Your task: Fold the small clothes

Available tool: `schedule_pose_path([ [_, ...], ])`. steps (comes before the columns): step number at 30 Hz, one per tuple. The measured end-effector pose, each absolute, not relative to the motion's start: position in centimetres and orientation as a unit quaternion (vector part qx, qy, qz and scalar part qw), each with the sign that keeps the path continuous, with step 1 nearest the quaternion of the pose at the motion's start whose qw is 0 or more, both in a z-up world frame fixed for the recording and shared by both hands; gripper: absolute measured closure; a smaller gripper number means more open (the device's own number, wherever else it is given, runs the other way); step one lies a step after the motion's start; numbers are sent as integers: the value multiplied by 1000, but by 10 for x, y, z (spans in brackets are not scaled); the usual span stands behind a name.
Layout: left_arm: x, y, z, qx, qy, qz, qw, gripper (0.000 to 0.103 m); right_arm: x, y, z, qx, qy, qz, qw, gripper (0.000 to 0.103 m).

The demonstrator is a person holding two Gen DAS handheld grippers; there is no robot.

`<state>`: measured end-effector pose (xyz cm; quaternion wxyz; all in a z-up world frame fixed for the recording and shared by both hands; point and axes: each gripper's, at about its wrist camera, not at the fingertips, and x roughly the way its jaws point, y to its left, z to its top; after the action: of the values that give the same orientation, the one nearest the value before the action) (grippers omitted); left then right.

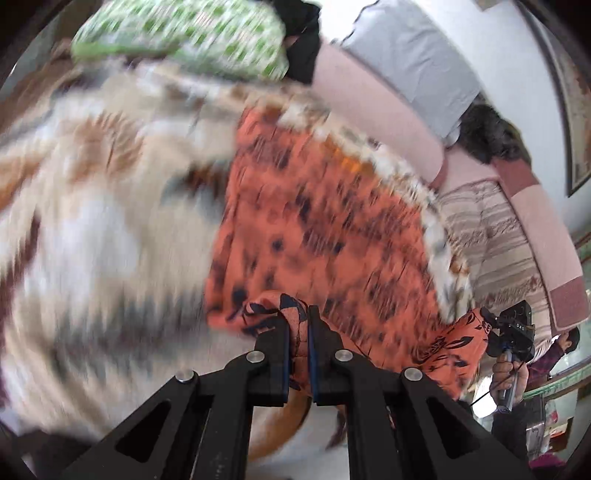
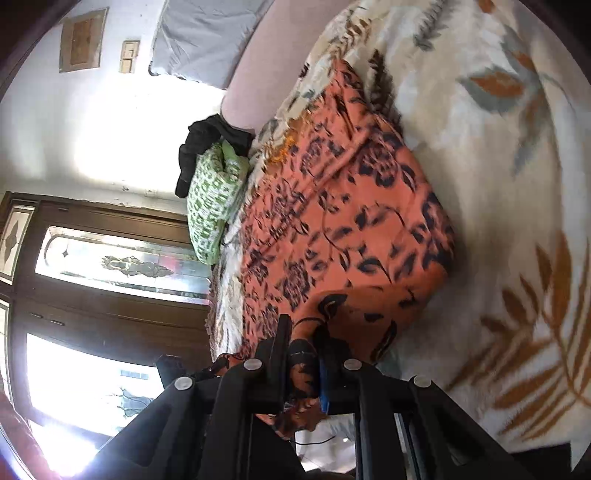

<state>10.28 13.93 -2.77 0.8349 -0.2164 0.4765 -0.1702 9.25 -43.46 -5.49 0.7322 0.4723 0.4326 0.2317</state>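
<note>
An orange garment with a dark floral print [image 1: 325, 236] lies spread on a cream blanket with brown leaf patterns [image 1: 92, 229]. My left gripper [image 1: 299, 325] is shut on one near corner of the garment, which bunches between the fingers. My right gripper [image 2: 303, 339] is shut on another corner of the same garment [image 2: 340, 221]. The right gripper also shows in the left wrist view [image 1: 511, 328], holding the garment's other near corner at the blanket's right edge. The left view is motion-blurred.
A green-and-white patterned cloth bundle [image 1: 184, 33] and a black garment [image 1: 303, 44] lie at the far end of the blanket. A pink headboard [image 1: 369, 103] with a grey pillow [image 1: 413, 62] runs behind. A wooden door with glass panes [image 2: 110, 266] stands beside the bed.
</note>
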Motion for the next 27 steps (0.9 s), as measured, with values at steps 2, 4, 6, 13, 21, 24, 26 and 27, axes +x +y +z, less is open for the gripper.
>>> schedule_pose_path([
  [2, 144, 138, -2, -208, 445, -166, 855, 95, 125, -449, -32, 474, 398, 230, 751, 91],
  [4, 190, 138, 13, -202, 418, -151, 873, 95, 164, -463, -12, 479, 365, 224, 767, 91],
  [6, 238, 138, 10, -203, 401, -128, 884, 93, 206, -474, -2, 487, 340, 211, 777, 91],
  [13, 342, 136, -89, -131, 481, 1, 867, 60, 303, -472, -79, 443, 426, 85, 784, 0],
  [21, 256, 142, -88, -119, 463, -57, 876, 24, 257, -449, -86, 333, 470, 105, 811, 1],
  [24, 259, 105, -133, -74, 547, -89, 829, 24, 264, -423, -105, 261, 526, 111, 801, 31],
  [26, 258, 89, -132, -33, 520, -68, 851, 36, 274, -402, -117, 218, 566, 91, 790, 54],
  [27, 261, 85, -127, -40, 523, -92, 846, 82, 276, -394, -111, 206, 571, 92, 789, 62],
])
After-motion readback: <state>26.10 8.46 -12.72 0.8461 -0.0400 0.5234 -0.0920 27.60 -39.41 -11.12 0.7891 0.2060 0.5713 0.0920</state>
